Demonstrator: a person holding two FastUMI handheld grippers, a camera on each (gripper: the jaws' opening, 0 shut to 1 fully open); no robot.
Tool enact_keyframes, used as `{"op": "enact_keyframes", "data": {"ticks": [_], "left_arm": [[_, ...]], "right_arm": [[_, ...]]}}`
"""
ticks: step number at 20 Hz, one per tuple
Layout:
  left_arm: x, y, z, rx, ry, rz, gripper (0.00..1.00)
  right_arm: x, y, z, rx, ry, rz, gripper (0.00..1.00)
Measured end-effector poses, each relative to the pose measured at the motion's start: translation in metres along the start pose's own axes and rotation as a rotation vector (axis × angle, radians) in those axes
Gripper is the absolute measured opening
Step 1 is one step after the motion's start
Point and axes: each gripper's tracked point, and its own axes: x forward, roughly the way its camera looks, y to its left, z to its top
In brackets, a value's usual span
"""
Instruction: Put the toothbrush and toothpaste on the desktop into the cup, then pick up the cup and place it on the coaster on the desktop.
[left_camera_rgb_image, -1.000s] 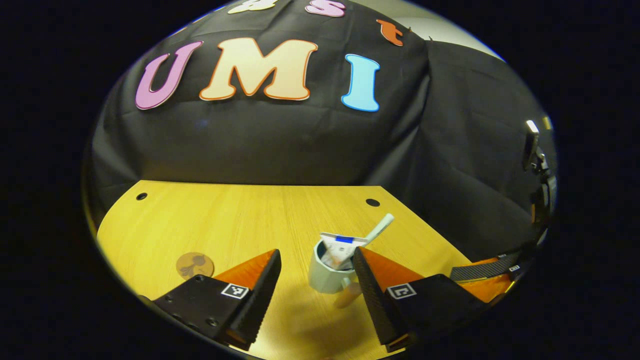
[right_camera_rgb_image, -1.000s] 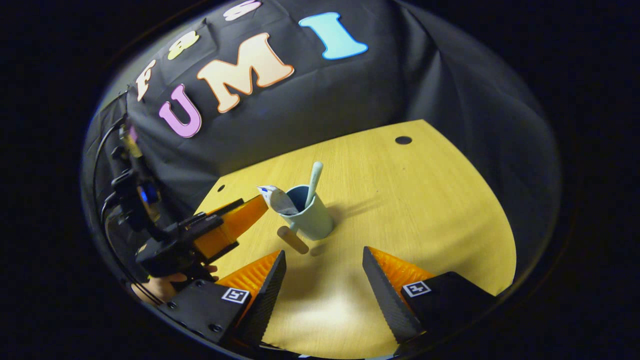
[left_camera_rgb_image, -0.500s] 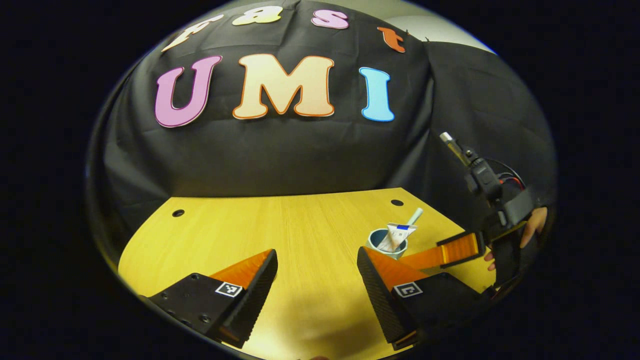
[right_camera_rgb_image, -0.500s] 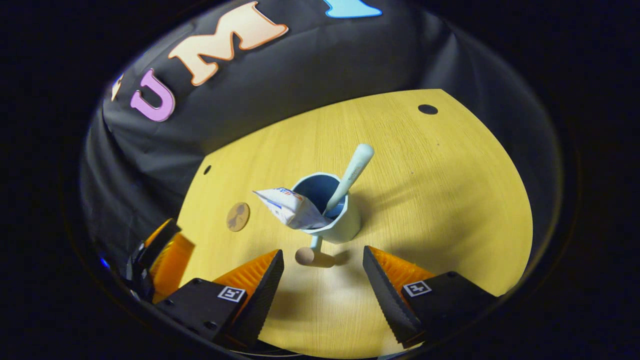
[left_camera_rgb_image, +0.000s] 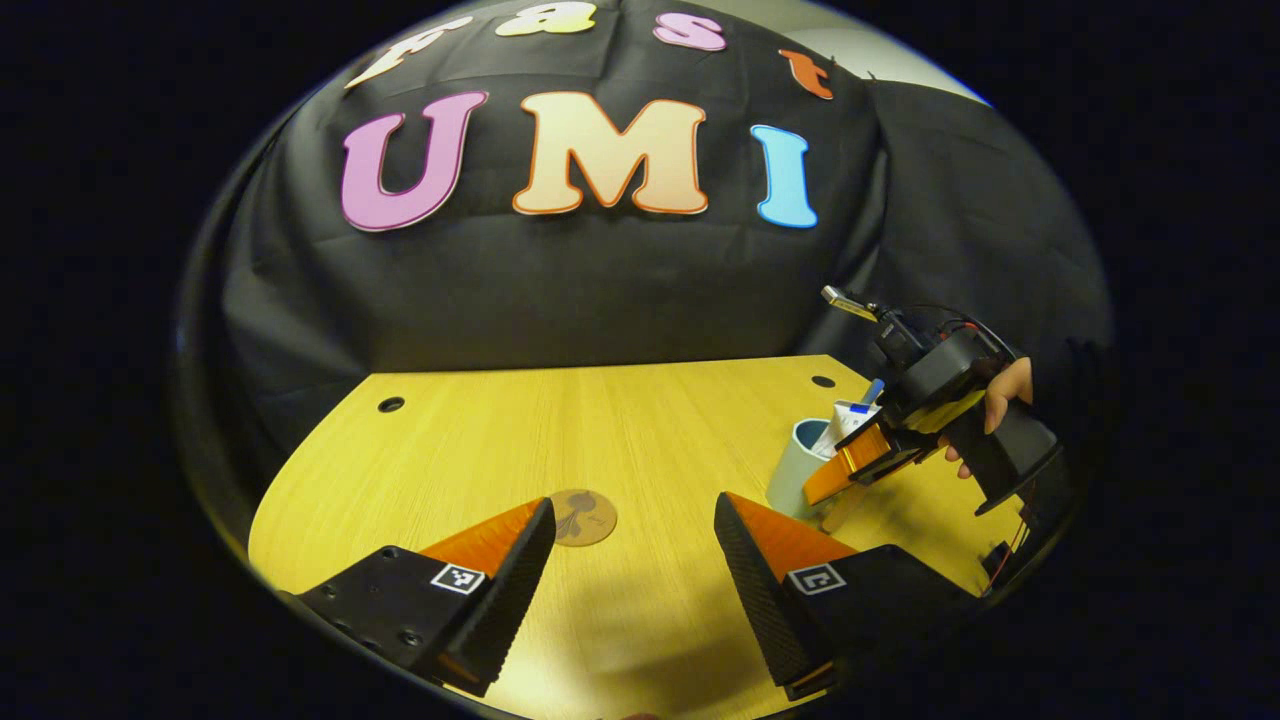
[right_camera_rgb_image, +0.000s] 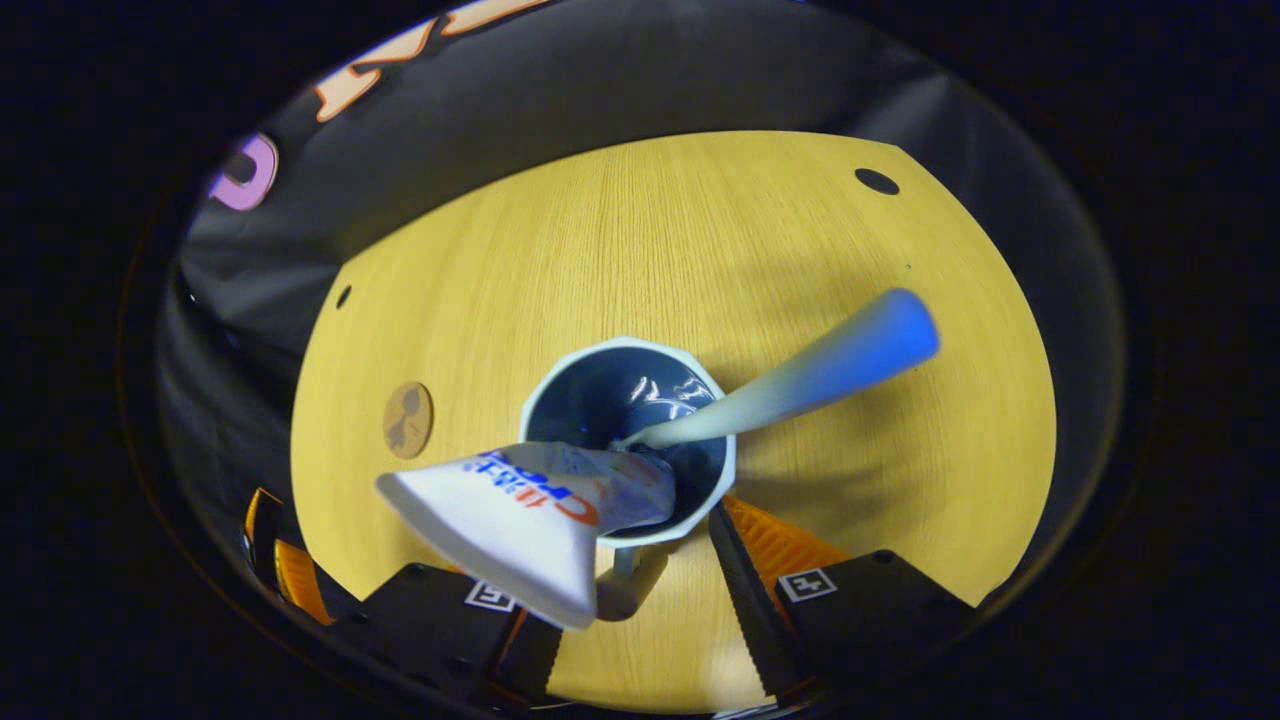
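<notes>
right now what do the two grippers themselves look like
Each gripper, the left gripper and the right gripper, has two wedge-shaped jaws with ribbed inner faces. They sit on black blocks with screw holes and small square black-and-white tags. In the left gripper view the right gripper has a black body and dark cables, held by a hand.

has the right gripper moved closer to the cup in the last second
Yes. In the right gripper view the cup now looms large just above the right gripper, with the handle between its fingers; it sat farther off earlier.
</notes>
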Motion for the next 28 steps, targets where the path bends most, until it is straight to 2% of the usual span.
{"op": "enact_keyframes", "data": {"ticks": [5, 9, 16, 21, 28], "left_arm": [[-0.003, 0.023, -0.009, 0.001, 0.032, 0.030, 0.93], [-0.003, 0.031, -0.015, -0.007, 0.042, 0.032, 0.94], [-0.001, 0.043, -0.019, -0.018, 0.048, 0.038, 0.93], [-0.004, 0.053, -0.022, -0.046, 0.050, 0.051, 0.94], [-0.009, 0.076, -0.030, -0.083, 0.056, 0.080, 0.93]], "right_arm": [[0.004, -0.004, -0.001, 0.012, 0.047, -0.007, 0.68], [0.005, -0.001, 0.000, -0.009, 0.039, -0.026, 0.39], [0.000, -0.004, 0.005, -0.092, -0.029, -0.076, 0.38], [-0.003, 0.004, 0.005, -0.123, -0.049, -0.057, 0.37], [-0.024, 0.056, 0.019, -0.220, -0.082, 0.025, 0.37]]}}
